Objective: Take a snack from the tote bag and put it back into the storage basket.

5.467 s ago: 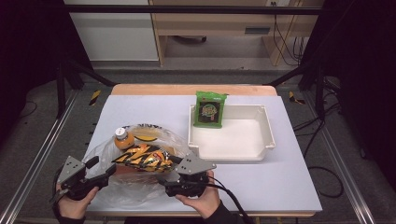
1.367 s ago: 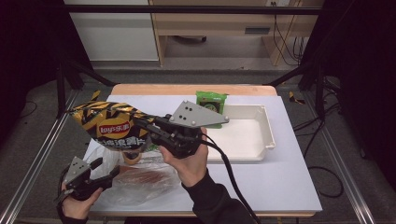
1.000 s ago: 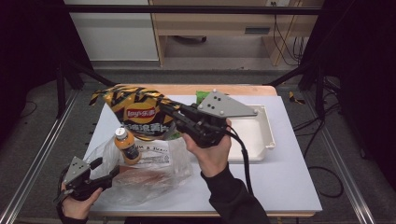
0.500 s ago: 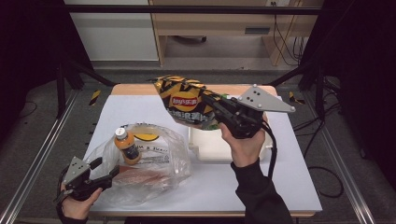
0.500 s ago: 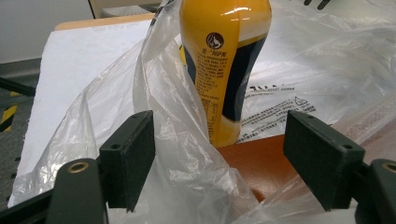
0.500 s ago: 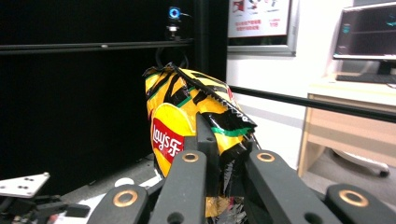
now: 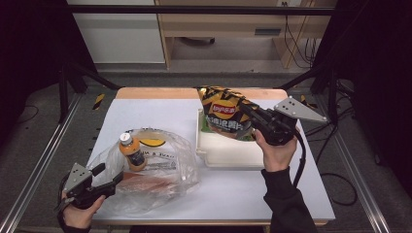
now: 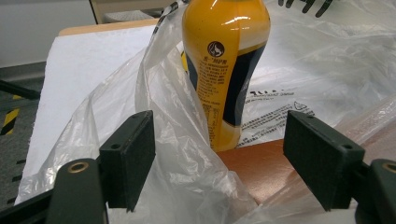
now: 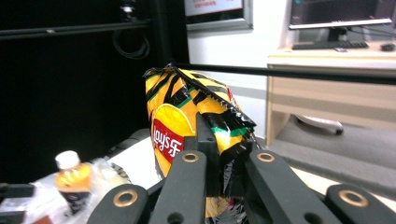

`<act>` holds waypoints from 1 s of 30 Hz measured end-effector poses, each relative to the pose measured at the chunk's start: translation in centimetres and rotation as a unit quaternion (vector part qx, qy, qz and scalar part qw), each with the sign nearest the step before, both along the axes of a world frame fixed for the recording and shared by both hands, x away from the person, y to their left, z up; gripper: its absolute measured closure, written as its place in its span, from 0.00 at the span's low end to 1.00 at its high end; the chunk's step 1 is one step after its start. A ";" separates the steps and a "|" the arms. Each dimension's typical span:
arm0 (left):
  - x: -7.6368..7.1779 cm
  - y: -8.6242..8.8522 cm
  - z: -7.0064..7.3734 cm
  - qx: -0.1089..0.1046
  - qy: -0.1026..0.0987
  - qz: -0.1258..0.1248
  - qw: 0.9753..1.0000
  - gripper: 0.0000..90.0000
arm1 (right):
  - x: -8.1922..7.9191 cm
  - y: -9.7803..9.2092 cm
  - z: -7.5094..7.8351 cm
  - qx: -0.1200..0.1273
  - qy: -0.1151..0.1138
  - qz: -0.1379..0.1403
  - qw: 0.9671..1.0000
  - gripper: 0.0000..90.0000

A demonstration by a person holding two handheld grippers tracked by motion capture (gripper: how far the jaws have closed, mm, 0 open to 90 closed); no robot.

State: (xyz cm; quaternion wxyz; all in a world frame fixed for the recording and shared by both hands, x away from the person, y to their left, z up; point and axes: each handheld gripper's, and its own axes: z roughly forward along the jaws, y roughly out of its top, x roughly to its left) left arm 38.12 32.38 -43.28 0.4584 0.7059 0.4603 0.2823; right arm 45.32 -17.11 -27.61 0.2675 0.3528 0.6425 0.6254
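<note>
At the near edge of the counter, the left tool rested with its jaws spread wide, gripping nothing, their pads either side of the crumpled edge of a clear plastic bag. Inside that bag an orange drink bottle stood upright beside a flat reddish-brown packet; whether either pad touched the plastic could not be told.

Farther back and to the right, the right tool was clamped shut on a crimped edge of a yellow-and-black chip bag, holding it tilted in the air over the far part of a white tray. A green packet lay in the tray, mostly hidden beneath the chip bag, with just a sliver of it visible.

The step in hand appeared to be the unpacking of the shopping bag into the tray, with the chips at the point of delivery. The next move would likely call for lowering the chip bag until it lay on the tray floor, clear of the green packet if room allowed, and then parting the jaws to free it. The bottle and the flat packet were not yet unpacked, and the left tool seemed well placed to steady the plastic for that.
</note>
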 end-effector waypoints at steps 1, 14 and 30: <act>0.0 0.0 0.0 0.000 0.000 0.000 1.000 0.27 | 0.2 -0.3 -0.3 0.000 0.005 -0.005 1.000 0.98; 0.0 0.0 0.1 -0.001 -0.001 0.000 1.000 0.27 | 2.5 -4.0 -3.3 0.010 0.031 -0.056 0.998 0.98; 0.0 0.1 0.1 -0.002 -0.002 0.001 1.000 0.27 | 5.3 -6.3 -6.5 0.015 0.066 -0.104 0.992 0.98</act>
